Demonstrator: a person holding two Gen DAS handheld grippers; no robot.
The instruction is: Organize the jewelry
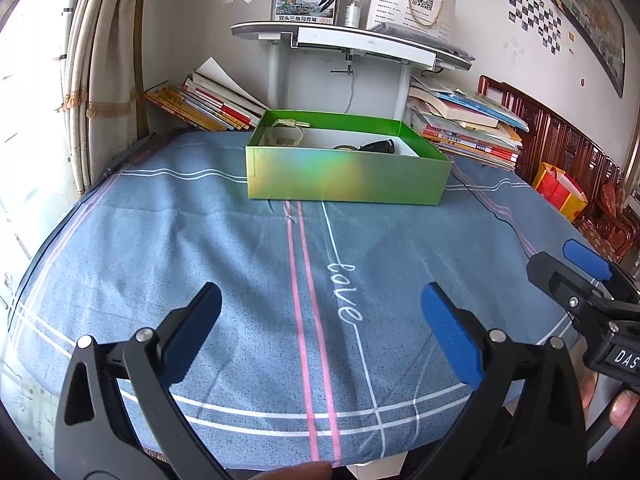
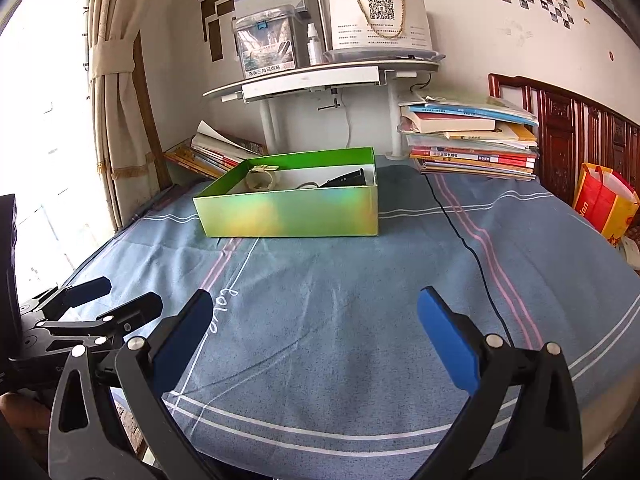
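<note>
A shiny green box [image 1: 344, 176] [image 2: 292, 212] stands open on the blue cloth at the far side of the table. Inside it lie a pale bracelet or watch [image 1: 285, 133] [image 2: 262, 178], a thin ring-like piece [image 1: 345, 147] and a black item [image 1: 378, 146] [image 2: 346, 179]. My left gripper [image 1: 322, 304] hovers open over the cloth near the front edge, well short of the box, nothing between its fingers. My right gripper [image 2: 316, 308] is likewise open and empty, beside the left one. Each gripper appears at the edge of the other's view.
Stacks of books [image 1: 464, 128] [image 2: 472, 140] lie behind the box on both sides, under a small white shelf [image 1: 352, 42]. A black cable [image 2: 464, 240] runs across the cloth on the right. A curtain [image 2: 116, 100] hangs at the left; a wooden headboard [image 2: 568, 136] stands right.
</note>
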